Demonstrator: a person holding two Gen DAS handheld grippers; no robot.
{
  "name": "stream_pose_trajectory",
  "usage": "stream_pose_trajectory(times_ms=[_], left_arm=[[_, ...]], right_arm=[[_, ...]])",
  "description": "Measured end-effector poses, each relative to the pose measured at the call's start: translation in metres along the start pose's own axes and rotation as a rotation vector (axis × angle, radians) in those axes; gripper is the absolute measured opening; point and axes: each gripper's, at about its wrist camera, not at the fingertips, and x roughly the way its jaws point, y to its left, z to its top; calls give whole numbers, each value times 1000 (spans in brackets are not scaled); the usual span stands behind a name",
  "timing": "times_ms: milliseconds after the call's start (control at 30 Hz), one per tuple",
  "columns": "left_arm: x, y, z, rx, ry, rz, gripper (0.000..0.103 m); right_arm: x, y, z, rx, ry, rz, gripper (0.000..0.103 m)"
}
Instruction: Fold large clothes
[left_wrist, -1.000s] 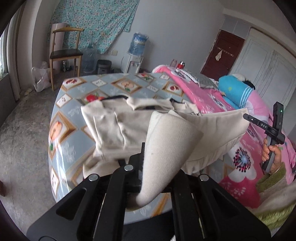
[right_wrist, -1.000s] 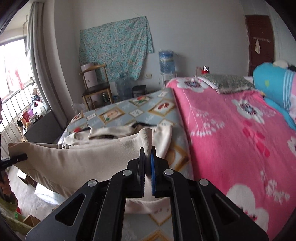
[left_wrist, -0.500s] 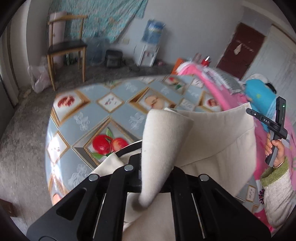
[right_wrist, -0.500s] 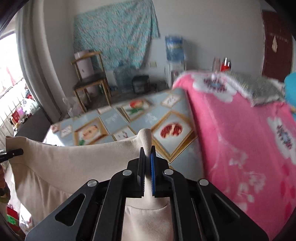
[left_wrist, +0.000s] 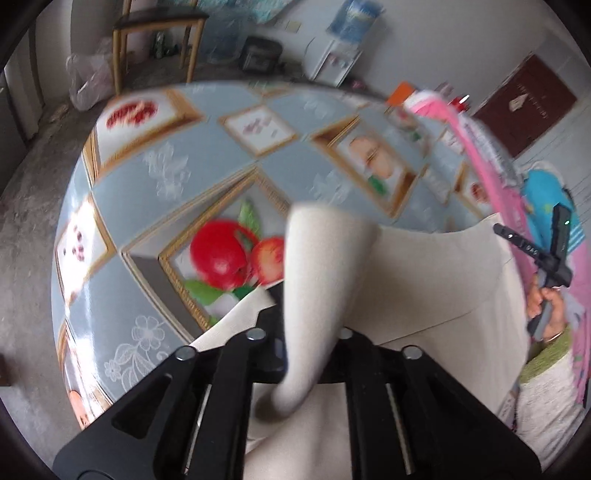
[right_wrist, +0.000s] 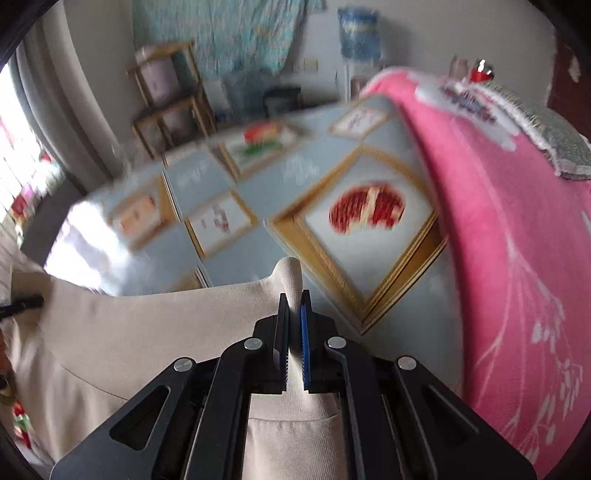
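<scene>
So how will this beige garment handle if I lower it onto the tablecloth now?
Probably floppy: the beige garment sags between the right tool and left tool. Likely light, since a pinched corner carries it. The glossy tablecloth may let it slide.

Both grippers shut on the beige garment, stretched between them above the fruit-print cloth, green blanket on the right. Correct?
One thing is off: the blanket is pink, not green, as the right wrist view shows. The rest holds: the left gripper and the right gripper are each shut on the beige garment, held above the fruit-print cloth.
</scene>
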Motion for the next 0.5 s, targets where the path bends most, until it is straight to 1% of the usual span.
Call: stream_pose_trajectory(times_ms=[33, 67, 100, 133, 167, 233, 267, 333, 367, 433, 500], left_arm=[[-1, 4, -1, -10, -8, -6, 16], [-10, 6, -2, -26, -38, -11, 25], [-23, 7, -3, -35, -73, -6, 29], [-38, 7, -5, -32, -110, 6, 32], [-50, 7, -6, -21, -138, 34, 31], [-79, 0, -15, 30, -199, 94, 30], [-91, -5, -20, 54, -218, 85, 30], [-109, -16, -37, 92, -236, 60, 31], [-115, -24, -51, 111, -234, 39, 31], [-117, -33, -75, 128, -210, 14, 31], [-109, -38, -105, 121, -166, 1, 31]], right_arm=[[3, 2, 1, -20, 23, -11, 6], [-3, 3, -1, -30, 19, -15, 10], [-17, 3, -2, -35, -8, -33, 13], [-34, 0, -5, -34, -44, -59, 21], [-49, -2, -7, -31, -70, -81, 30], [-91, -9, -21, -22, -129, -122, 31], [-110, -9, -31, -27, -149, -120, 31], [-141, -3, -56, -52, -167, -75, 31], [-150, 3, -69, -69, -163, -52, 31], [-161, 18, -99, -115, -132, 5, 31], [-156, 35, -139, -148, -63, 64, 31]])
